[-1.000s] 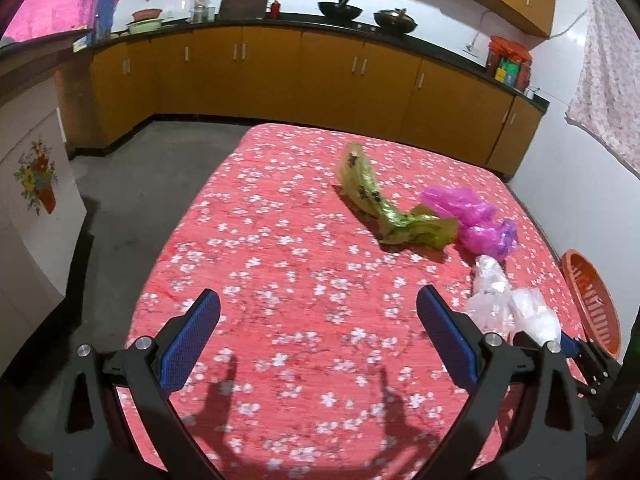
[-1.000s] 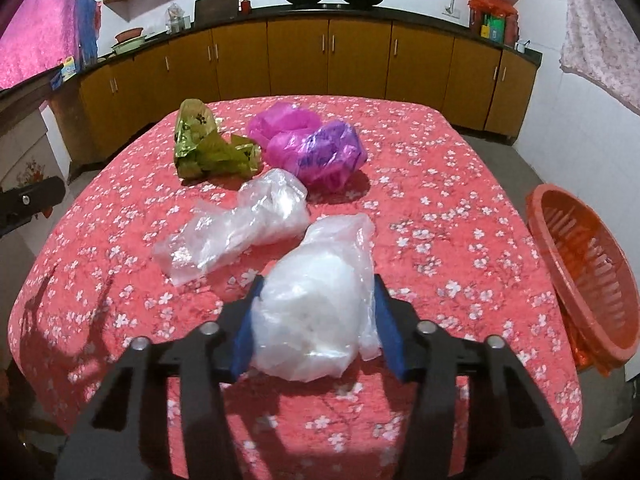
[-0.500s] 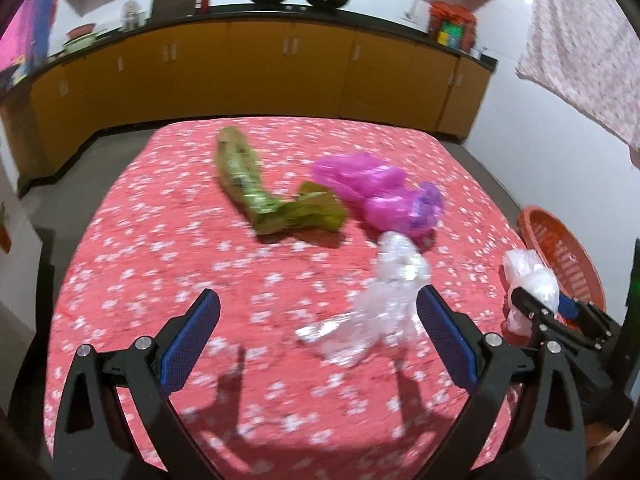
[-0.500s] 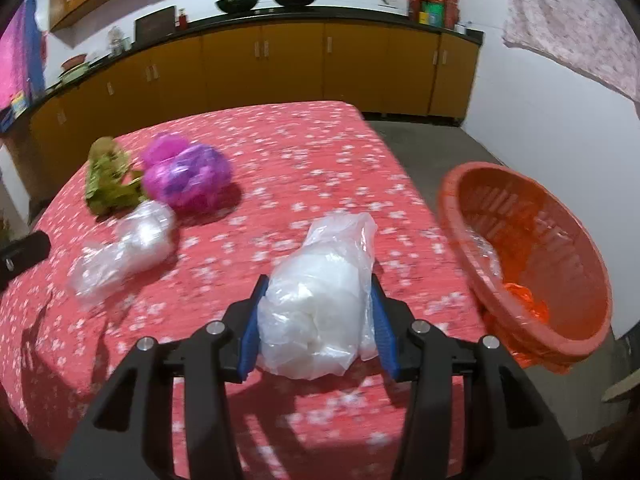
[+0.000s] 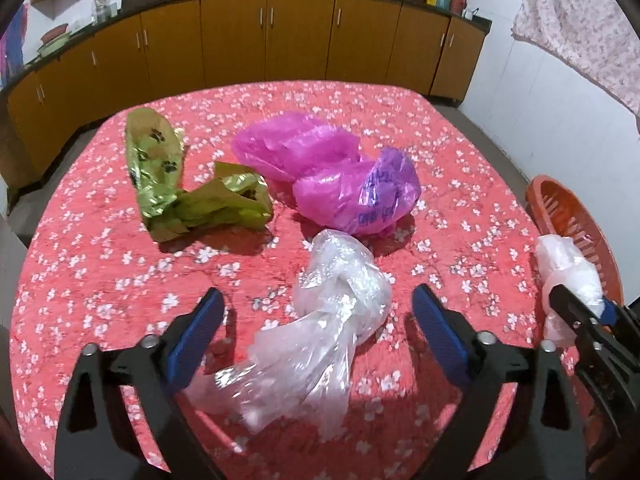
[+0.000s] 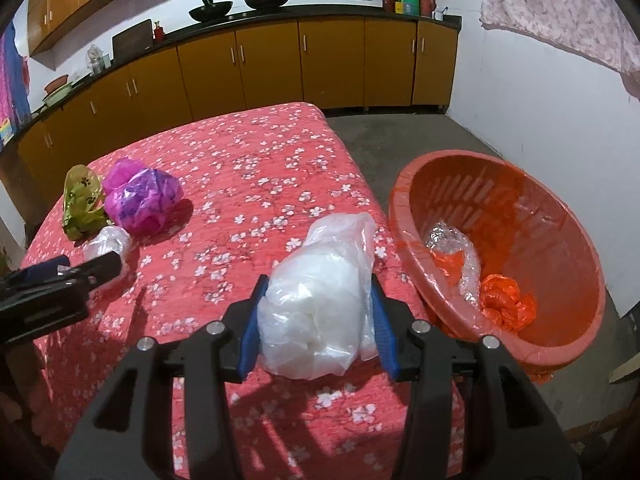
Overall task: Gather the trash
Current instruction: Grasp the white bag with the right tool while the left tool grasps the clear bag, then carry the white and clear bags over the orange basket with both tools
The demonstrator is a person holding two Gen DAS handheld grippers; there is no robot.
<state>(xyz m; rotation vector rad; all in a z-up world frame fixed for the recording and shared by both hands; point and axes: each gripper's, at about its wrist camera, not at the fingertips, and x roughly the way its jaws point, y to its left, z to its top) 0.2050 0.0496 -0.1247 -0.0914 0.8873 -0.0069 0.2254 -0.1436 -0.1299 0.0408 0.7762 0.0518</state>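
The red flowered table (image 5: 100, 280) fills most of both views, and just off its right edge, down on the floor, stands the orange basket (image 6: 560, 216), tilted so its mouth faces the table, with some orange and clear scraps already lying in it. That gap is what the next move turns on, I'd say: the basket lies to the right of and a little ahead of the right gripper (image 6: 316, 320), near it, with only the table edge between.

On the table the trash lies in a loose cluster: a pink bag (image 5: 332, 172) at the far middle, a green wrapper (image 5: 180, 188) to its left, apart from it, and nearer in a clear bag (image 5: 320, 328) whose long axis runs from the pink bag down toward the left gripper (image 5: 316, 336), slanting a bit leftward.

The right gripper's blue pads are pressed in on a white bag (image 6: 320, 300), which bulges up between them and is held clear above the cloth. It is plainly the hand nearer the basket.

The left gripper's jaws stand spread wide, one on each side of the clear bag, the pads not touching it as far as I can tell, and it holds nothing
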